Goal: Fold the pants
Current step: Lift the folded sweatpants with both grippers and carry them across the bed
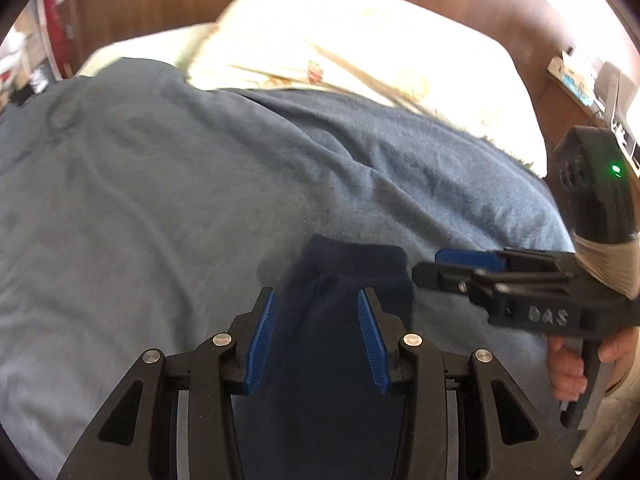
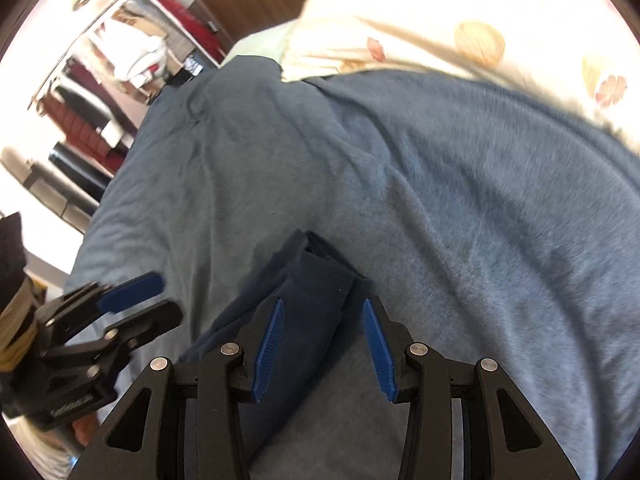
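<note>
Dark navy pants (image 1: 344,320) lie folded into a narrow strip on the blue-grey blanket (image 1: 180,200), their ribbed end pointing away from me. My left gripper (image 1: 316,300) is open and empty above the strip, one finger on each side. The right gripper (image 1: 436,266) comes in from the right, just beside the ribbed end. In the right wrist view my right gripper (image 2: 324,312) is open and empty over the right edge of the pants (image 2: 308,292). The left gripper (image 2: 160,296) shows at the left, open.
A cream patterned pillow (image 1: 360,36) lies at the head of the bed against a wooden headboard (image 1: 160,4). A shelf with small items (image 1: 580,84) is at the right. A clothes rack and drawers (image 2: 100,80) stand beside the bed's left edge.
</note>
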`<state>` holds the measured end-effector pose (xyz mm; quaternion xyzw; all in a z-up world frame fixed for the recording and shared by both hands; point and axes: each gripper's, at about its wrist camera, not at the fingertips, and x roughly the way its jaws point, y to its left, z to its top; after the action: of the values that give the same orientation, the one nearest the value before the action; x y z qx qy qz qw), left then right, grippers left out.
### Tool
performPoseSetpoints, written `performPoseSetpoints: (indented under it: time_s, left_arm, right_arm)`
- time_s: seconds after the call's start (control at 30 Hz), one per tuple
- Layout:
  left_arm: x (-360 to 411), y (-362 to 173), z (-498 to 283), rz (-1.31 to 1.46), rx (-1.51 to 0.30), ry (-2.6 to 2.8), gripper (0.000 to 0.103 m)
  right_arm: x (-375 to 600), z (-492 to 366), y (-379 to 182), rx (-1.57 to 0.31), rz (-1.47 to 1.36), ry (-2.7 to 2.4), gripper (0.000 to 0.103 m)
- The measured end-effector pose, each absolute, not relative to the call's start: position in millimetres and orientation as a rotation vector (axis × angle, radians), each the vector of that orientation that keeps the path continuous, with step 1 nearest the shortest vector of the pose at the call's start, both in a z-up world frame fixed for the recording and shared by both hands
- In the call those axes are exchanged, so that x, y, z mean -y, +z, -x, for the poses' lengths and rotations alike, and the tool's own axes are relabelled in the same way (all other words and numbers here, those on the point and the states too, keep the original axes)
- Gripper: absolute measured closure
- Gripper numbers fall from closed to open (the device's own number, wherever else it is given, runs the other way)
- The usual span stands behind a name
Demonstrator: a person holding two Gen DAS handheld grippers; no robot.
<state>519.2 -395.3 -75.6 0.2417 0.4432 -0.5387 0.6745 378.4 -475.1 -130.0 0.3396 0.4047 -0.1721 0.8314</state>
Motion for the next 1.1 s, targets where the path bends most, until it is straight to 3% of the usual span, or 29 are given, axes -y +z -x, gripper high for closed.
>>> performPoseSetpoints:
  time_s: [0.37,0.53,0.87,0.93,1.1]
  left_arm:
    - [447.8,-138.9,-546.1,-0.611,-1.101,-1.315,0.063]
    - [459.0,-152.5,-544.4,-0.606,-1.136,-1.369,0.068]
    - [472.3,-171.8,-542.4,-0.606,-1.171,-1.401,0.068]
    - [471.6,-171.6,-542.8,-0.615,-1.164,-1.401,0.074]
    - [466.9,-163.2,-544.2,-0.613,-1.151,-1.397,0.085]
  right_arm:
    - [489.7,-395.0,-176.5,-0.885,-0.802,-0.402,0.061]
    - [490.2,-394.8,-185.8,-0.887,-0.794,-0.4,0.061]
    - [497.3,-392.8,-197.5,-0.876,-0.861,-0.379,0.061]
    - [498.6,-395.1,-199.2,-0.869,-0.875,-0.372,0.061]
    - [499.5,-398.6,-197.4,-0.866,-0.877,-0.369,0.077]
